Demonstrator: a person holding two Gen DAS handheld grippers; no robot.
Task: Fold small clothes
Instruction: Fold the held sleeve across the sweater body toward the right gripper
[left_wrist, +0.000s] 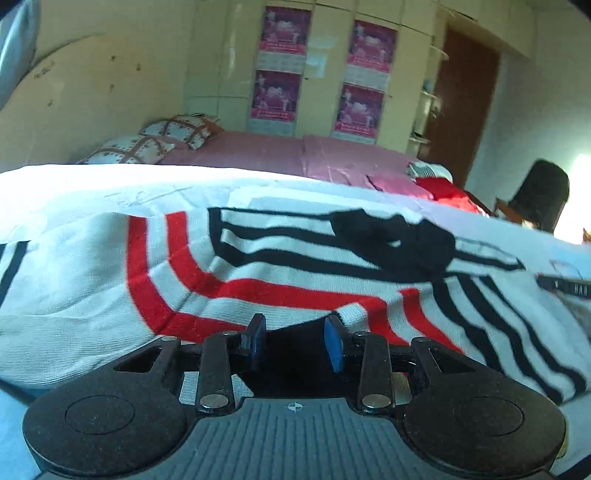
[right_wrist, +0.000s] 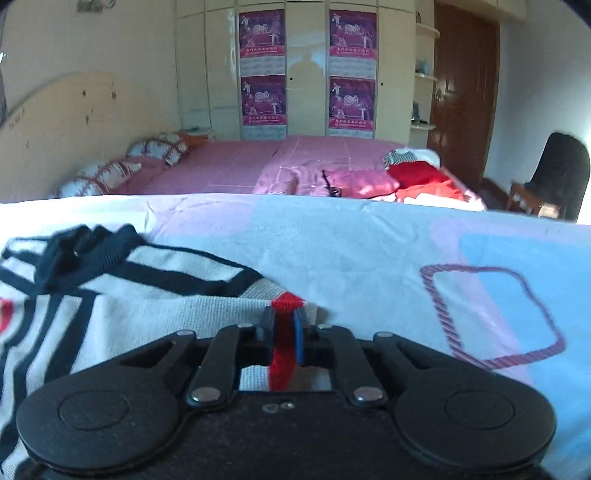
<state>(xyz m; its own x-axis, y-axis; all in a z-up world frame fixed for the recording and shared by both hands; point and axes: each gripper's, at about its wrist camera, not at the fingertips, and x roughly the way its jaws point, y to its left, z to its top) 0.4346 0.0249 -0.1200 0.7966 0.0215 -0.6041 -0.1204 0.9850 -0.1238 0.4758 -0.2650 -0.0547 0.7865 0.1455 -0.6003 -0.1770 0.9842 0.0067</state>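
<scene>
A small white knit garment (left_wrist: 258, 273) with red and black stripes and a black collar lies on a pale sheet. In the left wrist view my left gripper (left_wrist: 295, 341) is open, its blue-padded fingers apart right at the garment's near edge, with nothing between them. In the right wrist view the same garment (right_wrist: 147, 295) lies to the left. My right gripper (right_wrist: 284, 325) is shut on a red-edged corner of the garment, which sticks up between the fingers.
The pale sheet (right_wrist: 369, 251) with blue and lilac patches covers the work surface. Behind it stands a bed with a pink cover (right_wrist: 240, 166), pillows (right_wrist: 110, 173) and red clothes (right_wrist: 421, 173). A dark chair (right_wrist: 557, 173) stands at the right by a brown door.
</scene>
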